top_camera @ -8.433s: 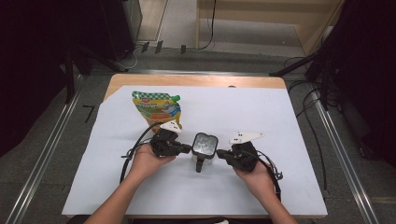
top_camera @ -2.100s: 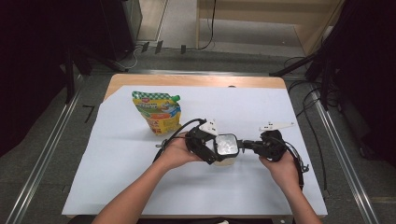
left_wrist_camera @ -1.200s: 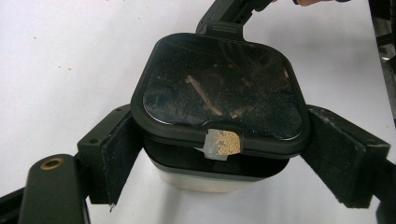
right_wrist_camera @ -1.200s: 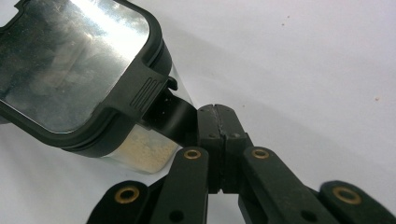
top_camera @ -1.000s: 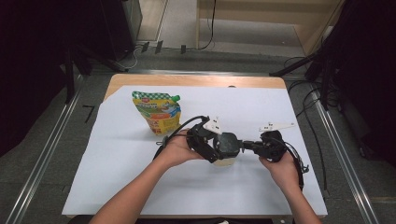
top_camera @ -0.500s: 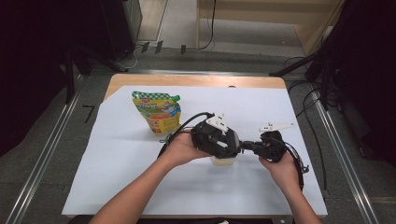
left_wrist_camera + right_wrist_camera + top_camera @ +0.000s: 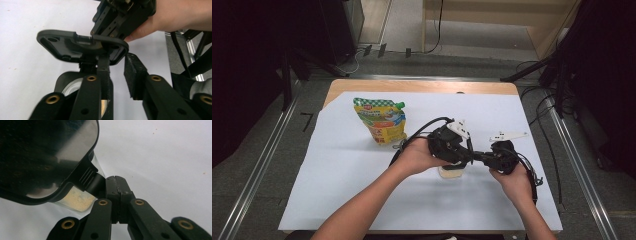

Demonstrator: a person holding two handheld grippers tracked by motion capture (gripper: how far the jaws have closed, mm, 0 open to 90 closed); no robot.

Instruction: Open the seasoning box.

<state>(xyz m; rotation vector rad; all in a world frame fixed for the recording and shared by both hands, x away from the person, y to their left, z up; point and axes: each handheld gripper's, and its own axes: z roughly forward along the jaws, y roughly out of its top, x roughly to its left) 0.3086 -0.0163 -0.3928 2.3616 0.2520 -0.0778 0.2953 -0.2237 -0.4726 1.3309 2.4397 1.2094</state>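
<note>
A clear container of pale powder stands on the white sheet at mid table. Its black hinged lid is tipped up, underside toward the left gripper view, and the round opening shows below. My left gripper hangs over the container. Its jaws have just been closing; a gap stays between them with nothing pinched, and one finger lies against the lid. My right gripper is shut on the container's black handle from the right.
A green and yellow pouch lies at the back left of the white sheet. Cables trail from both grippers. Metal rails run along both sides of the table, and wood shows at its far edge.
My left gripper has moved right and up over the container, and its jaws have drawn closer together. The right gripper and the container have stayed put.
</note>
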